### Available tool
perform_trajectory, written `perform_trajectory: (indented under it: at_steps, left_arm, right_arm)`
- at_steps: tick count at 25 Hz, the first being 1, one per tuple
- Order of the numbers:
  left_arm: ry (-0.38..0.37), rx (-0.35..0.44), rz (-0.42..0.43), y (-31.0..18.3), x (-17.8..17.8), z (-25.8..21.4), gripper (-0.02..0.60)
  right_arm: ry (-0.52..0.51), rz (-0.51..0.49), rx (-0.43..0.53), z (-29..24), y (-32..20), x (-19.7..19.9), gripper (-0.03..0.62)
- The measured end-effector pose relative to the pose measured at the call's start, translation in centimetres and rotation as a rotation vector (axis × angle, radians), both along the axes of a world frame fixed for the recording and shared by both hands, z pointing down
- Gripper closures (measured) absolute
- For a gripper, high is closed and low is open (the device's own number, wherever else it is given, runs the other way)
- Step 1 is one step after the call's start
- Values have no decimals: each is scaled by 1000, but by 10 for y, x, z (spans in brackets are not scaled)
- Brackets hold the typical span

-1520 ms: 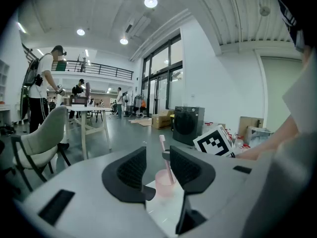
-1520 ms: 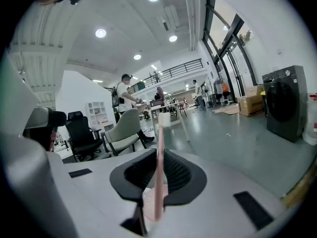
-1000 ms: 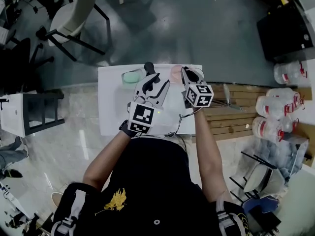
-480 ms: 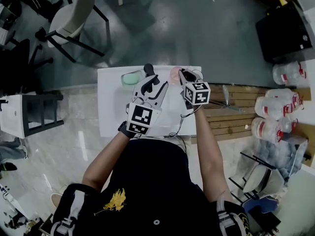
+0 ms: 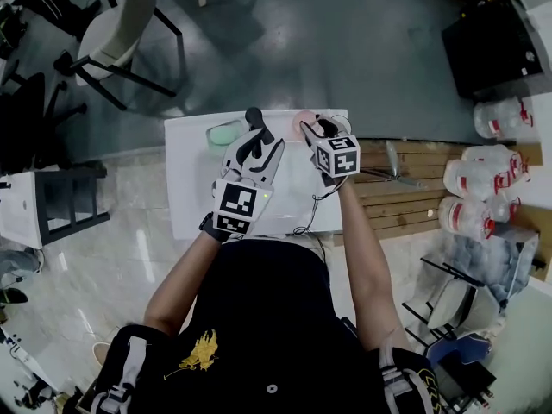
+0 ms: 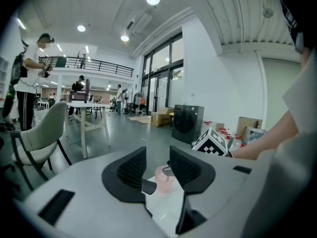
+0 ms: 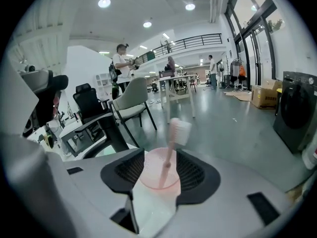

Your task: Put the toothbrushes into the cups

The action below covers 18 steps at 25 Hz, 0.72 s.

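Head view: both claws over the white table [image 5: 191, 179]. Green cup [image 5: 222, 133] just left of the left claw [image 5: 256, 128]. Pink cup [image 5: 302, 121] just beside the tips of the right claw [image 5: 316, 131].

Left gripper view: jaws apart, pads pressing on nothing. Pink cup shows through the gap, ahead. Small dark stub low by the left pad; cannot tell what it is.

Right gripper view: jaws apart, just been opening. Pink toothbrush [image 7: 170, 155] stands in the pink cup, in the gap just ahead, bristles up, leaning, touching neither pad.
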<state>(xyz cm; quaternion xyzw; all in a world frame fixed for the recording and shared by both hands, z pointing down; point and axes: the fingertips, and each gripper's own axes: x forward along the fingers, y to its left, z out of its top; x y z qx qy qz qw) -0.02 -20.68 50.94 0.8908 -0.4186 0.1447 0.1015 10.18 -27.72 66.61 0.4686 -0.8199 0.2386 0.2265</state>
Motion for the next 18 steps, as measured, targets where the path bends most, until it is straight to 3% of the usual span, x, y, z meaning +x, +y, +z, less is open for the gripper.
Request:
perform_trajectory:
  at_steps: [5, 13, 18]
  left_arm:
    - [4, -11, 3, 3, 2, 5, 423]
    - [7, -6, 12, 10, 6, -2, 422]
    - [9, 4, 11, 17, 4, -6, 422]
  right_arm:
    - [26, 20, 19, -2, 0, 9, 364]
    - [70, 16, 9, 0, -4, 5, 208]
    - [65, 15, 5, -2, -1, -3, 149]
